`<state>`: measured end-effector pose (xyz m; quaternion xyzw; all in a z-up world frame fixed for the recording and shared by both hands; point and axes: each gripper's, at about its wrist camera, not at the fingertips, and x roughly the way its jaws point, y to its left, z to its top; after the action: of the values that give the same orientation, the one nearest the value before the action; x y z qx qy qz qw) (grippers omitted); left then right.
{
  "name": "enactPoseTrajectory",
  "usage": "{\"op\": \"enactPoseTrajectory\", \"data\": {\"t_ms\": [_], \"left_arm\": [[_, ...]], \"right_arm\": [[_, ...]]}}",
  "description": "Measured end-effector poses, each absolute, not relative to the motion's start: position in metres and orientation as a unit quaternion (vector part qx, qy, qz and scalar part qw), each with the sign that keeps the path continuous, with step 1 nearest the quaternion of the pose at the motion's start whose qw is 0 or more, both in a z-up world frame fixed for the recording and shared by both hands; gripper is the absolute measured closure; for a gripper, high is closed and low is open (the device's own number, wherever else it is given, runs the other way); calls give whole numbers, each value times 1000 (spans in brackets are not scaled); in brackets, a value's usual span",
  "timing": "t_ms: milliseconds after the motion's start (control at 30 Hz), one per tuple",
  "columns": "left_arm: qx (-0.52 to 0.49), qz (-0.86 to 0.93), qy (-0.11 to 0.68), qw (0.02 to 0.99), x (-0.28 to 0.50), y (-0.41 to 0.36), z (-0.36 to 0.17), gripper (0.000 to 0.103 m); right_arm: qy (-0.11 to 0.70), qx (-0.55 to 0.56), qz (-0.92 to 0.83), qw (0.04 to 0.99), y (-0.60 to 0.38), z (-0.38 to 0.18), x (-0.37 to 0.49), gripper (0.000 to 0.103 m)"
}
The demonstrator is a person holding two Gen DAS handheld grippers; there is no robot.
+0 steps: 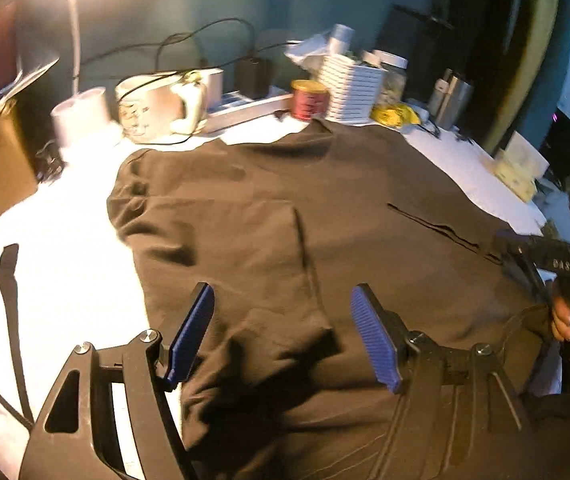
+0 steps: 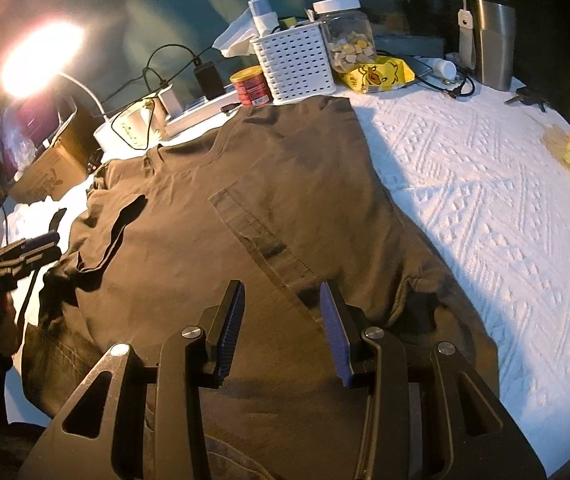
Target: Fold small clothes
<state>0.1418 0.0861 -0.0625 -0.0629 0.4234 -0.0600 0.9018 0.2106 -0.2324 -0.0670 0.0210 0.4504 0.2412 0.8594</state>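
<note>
On the far left a bright desk lamp (image 2: 41, 56) glares over a brown cardboard box (image 2: 49, 168), and here come the left tongs (image 1: 281, 336), blue ribbed pads standing wide apart with nothing between them, hovering just over the near part of the dark brown cotton T-shirt (image 1: 285, 208). That shirt lies spread across the white textured cloth on the table (image 2: 485, 200), body running from near to far, one sleeve already turned in over the chest on the right side, by the look of the hemmed flap lying diagonally there; I judge the folding barely begun, with the left sleeve still rumpled at the left edge and the lengthwise folds all to come. Moving right, the right tongs (image 2: 281, 332) hang over the shirt's near middle, pads parted about halfway and gripping nothing. Room to work: the shirt's left edge has a strip of bare white cloth beside it, while the right side offers a broad open stretch. The far edge is tighter: a red tin (image 2: 251, 86) and a white slotted plastic basket (image 2: 297, 64) stand touching or just beside the shirt's far hem, with a yellow snack bag (image 2: 377, 74) near them, so any pull away from the person risks nudging that clutter.
</note>
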Motion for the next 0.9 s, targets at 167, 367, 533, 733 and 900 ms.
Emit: {"op": "enactPoseTrajectory", "data": {"t_ms": [167, 367, 533, 733, 900], "left_arm": [[-101, -103, 440, 886, 145, 91, -85, 32], [-86, -131, 454, 877, 128, 74, -92, 32], [-45, -161, 464, 870, 103, 53, -94, 32], [-10, -155, 463, 872, 82, 44, -91, 32], [-28, -97, 426, 899, 76, 81, -69, 32]], "right_arm": [[454, 18, 240, 858, -231, -69, 202, 61], [455, 15, 230, 860, -238, -69, 189, 61], [459, 11, 231, 858, -239, -74, 180, 61], [458, 5, 239, 856, -236, -79, 165, 61], [448, 5, 236, 862, -241, -78, 152, 61]]}}
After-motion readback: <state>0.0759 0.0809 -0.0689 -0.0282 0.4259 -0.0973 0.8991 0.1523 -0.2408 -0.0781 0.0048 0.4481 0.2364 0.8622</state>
